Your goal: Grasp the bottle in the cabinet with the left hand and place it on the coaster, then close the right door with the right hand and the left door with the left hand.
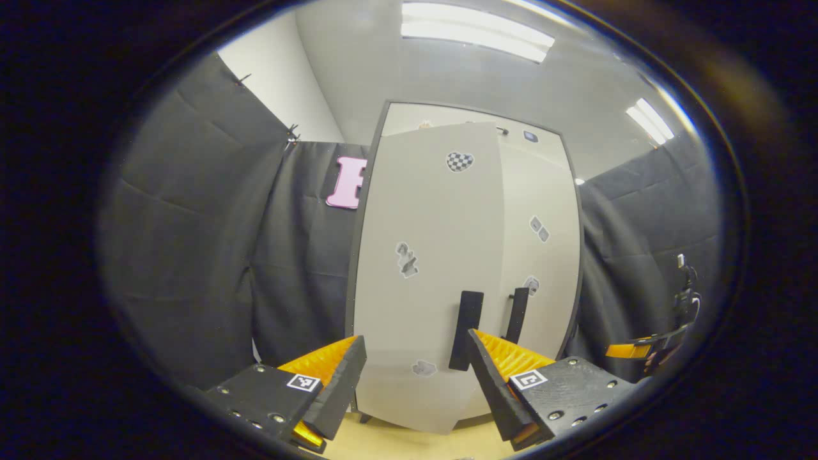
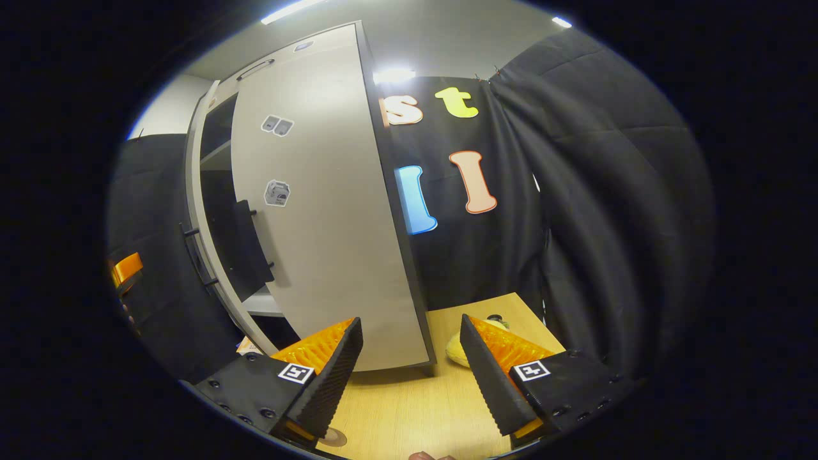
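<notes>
Left gripper view: left gripper [image 1: 415, 377] released, jaws spread, before pale grey left cabinet door [image 1: 428, 275], nearly closed, black bar handle [image 1: 466, 329] just ahead. Right gripper view: right gripper [image 2: 409, 364] released, pale grey right cabinet door [image 2: 326, 243] ahead, ajar. Bottle's place: cannot tell.

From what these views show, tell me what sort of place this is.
Probably a staged recording booth, not a real home: black cloth walls it in, a pale cabinet with marker stickers stands on a wooden table, and ceiling strip lights hang above.
</notes>
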`<state>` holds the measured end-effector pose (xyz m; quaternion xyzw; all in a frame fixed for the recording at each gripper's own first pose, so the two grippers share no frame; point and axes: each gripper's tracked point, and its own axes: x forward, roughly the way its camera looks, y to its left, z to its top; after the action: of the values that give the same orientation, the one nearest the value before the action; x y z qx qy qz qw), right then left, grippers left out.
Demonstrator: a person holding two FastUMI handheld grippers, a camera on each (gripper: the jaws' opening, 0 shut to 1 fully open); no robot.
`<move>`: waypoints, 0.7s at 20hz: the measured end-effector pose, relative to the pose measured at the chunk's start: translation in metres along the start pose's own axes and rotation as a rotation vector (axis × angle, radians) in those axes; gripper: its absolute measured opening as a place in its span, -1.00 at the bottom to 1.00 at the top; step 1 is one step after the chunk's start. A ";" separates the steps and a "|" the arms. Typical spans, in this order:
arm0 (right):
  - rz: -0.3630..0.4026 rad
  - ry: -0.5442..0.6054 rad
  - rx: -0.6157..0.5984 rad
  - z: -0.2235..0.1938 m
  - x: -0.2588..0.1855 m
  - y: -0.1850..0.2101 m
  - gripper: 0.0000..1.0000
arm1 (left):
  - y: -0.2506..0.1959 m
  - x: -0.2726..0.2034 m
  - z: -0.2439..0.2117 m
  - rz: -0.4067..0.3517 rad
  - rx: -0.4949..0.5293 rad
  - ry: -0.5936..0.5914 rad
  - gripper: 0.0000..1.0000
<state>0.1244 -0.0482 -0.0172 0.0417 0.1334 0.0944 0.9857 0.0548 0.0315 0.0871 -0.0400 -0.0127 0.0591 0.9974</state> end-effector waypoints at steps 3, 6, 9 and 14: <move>0.038 -0.042 -0.004 0.011 -0.009 0.004 0.95 | 0.013 -0.017 0.001 0.082 0.026 0.007 0.84; 0.076 -0.091 -0.042 0.019 -0.017 0.002 0.95 | -0.008 -0.033 -0.010 0.091 0.002 0.051 0.83; 0.091 -0.107 -0.056 0.011 -0.029 -0.002 0.95 | -0.025 -0.044 -0.020 0.088 0.034 0.085 0.97; 0.020 -0.105 -0.076 -0.010 -0.051 -0.020 0.94 | -0.035 -0.041 -0.019 0.058 0.147 0.095 0.90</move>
<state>0.0770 -0.0773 -0.0160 0.0102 0.0772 0.1072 0.9912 0.0191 -0.0099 0.0704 0.0304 0.0400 0.0866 0.9950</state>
